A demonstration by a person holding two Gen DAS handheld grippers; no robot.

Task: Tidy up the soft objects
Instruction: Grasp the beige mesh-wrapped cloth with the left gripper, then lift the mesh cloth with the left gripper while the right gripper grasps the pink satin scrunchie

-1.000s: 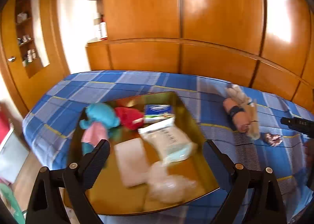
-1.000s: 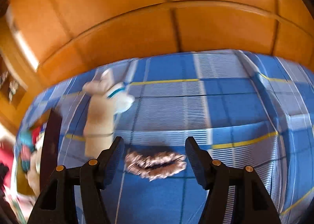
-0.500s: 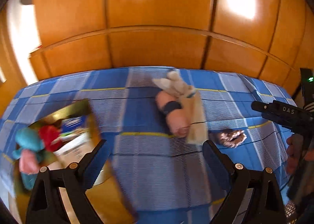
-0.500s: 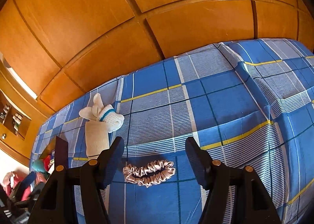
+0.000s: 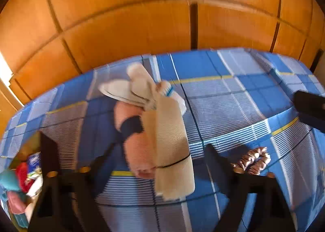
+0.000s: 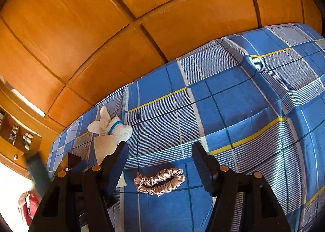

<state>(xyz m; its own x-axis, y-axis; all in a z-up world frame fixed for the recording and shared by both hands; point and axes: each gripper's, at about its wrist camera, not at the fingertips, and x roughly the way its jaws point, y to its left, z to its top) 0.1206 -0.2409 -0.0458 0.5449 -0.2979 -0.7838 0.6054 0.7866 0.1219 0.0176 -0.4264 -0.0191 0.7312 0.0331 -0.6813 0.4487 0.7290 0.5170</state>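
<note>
Two tools hang over a bed (image 6: 233,98) with a blue plaid cover, backed by wood panels (image 6: 85,35). At far left of the left wrist view a tray (image 5: 43,146) shows only its edge, with a teal toy (image 5: 8,180), a red toy (image 5: 22,171) and a pink toy (image 5: 15,204) in it (all blurred). The left tool (image 5: 156,154) is spread wide and holds nothing; between its fingers, on the cover, lies a pile of soft things: a pink roll (image 5: 136,142) with a dark band, a beige roll (image 5: 172,150) touching its right side with a thin black band round it, and white socks (image 5: 130,89) with a blue stripe on the far end of both. Just right of that tool's right finger lies a scrunchie (image 5: 251,159), apart from the pile. At the right edge of this view a dark shape, seemingly part of the other tool, juts in. In the right wrist view the socks (image 6: 113,127) and beige roll (image 6: 104,146) sit left of the right tool (image 6: 160,158), partly behind its left finger. This tool is also wide and grips nothing; the scrunchie (image 6: 160,180) lies flat on the cover between its fingers, touching neither. Right of it the cover has a raised fold.
</note>
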